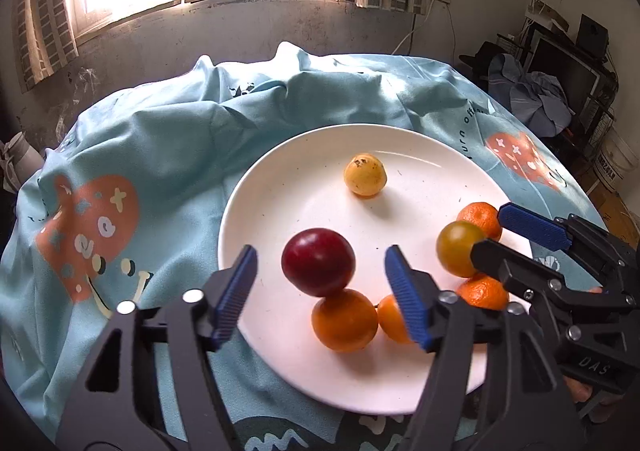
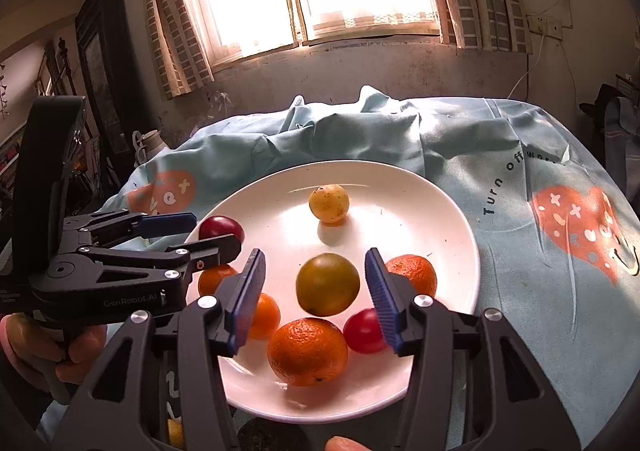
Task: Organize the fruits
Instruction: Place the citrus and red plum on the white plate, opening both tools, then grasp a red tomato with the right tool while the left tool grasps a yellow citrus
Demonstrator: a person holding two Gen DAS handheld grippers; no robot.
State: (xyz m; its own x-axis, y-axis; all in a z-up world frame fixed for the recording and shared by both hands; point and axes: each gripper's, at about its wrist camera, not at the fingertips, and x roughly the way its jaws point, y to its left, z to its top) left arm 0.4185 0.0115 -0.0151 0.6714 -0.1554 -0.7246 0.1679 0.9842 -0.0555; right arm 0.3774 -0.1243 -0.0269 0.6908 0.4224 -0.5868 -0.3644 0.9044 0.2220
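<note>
Both tongs gape released: left (image 1: 320, 287) frames red plum (image 1: 318, 262), right (image 2: 316, 291) green fruit (image 2: 328, 284).

My left gripper (image 1: 320, 291) stood with fingers (image 1: 236, 291) apart and empty, framing a dark red round plum (image 1: 318, 262) on the white round plate (image 1: 256, 211).

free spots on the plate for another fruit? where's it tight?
Bare room on the white plate: the far band around the lone yellow fruit, and the middle between it and the green-brown fruit. The near half is crowded: oranges, red fruits and both open grippers, left and right.
</note>
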